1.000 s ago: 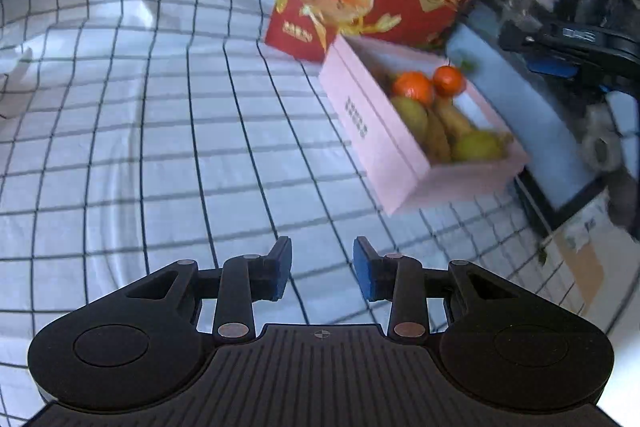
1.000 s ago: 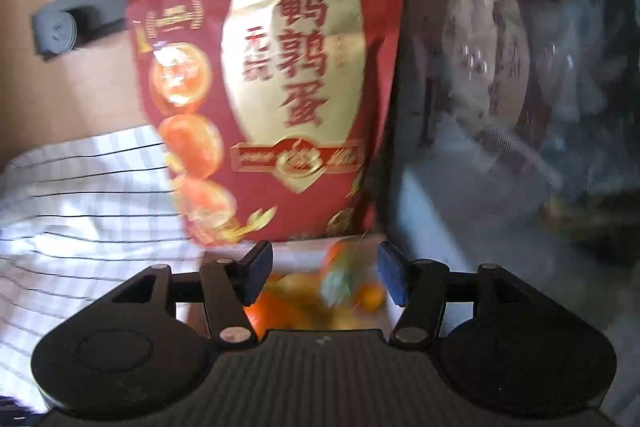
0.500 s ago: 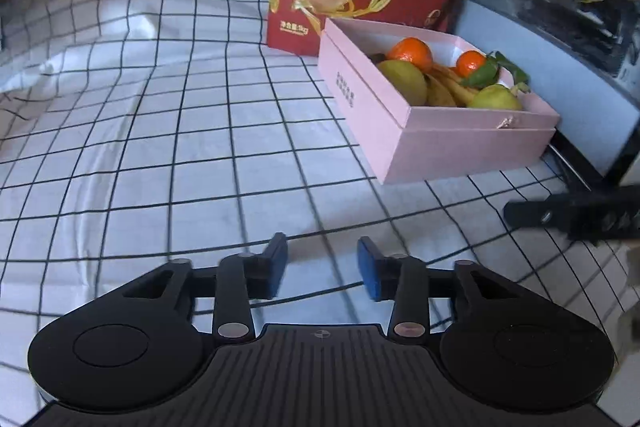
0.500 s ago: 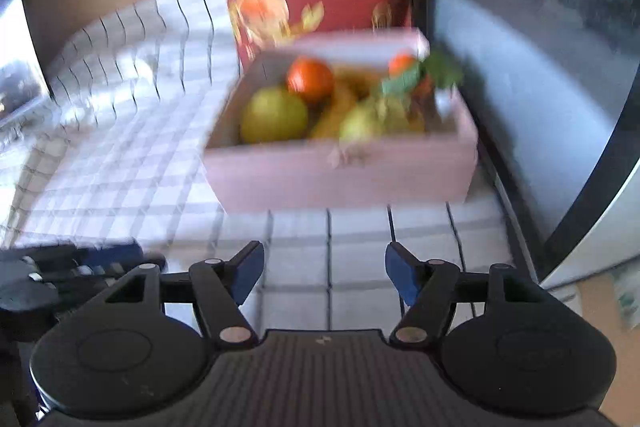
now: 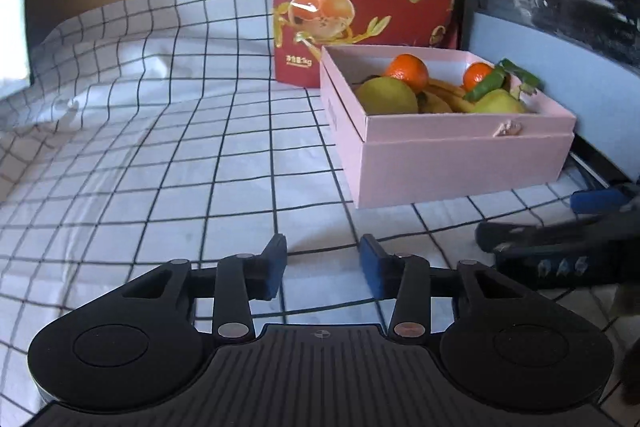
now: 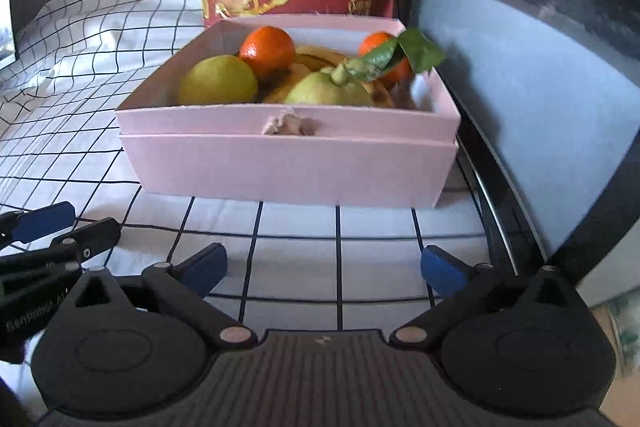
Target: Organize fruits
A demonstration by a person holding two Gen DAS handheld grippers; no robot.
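Fruits, with what seem bananas beneath, are held in the pink box; both grippers' jaws are parted, empty.

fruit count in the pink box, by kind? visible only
In the pink box, right wrist view:
Oranges: 2
Yellow-green pears: 2, one with a leafy stem
Bananas: mostly hidden under the others, number cannot be told
Total countable: 4, plus bananas
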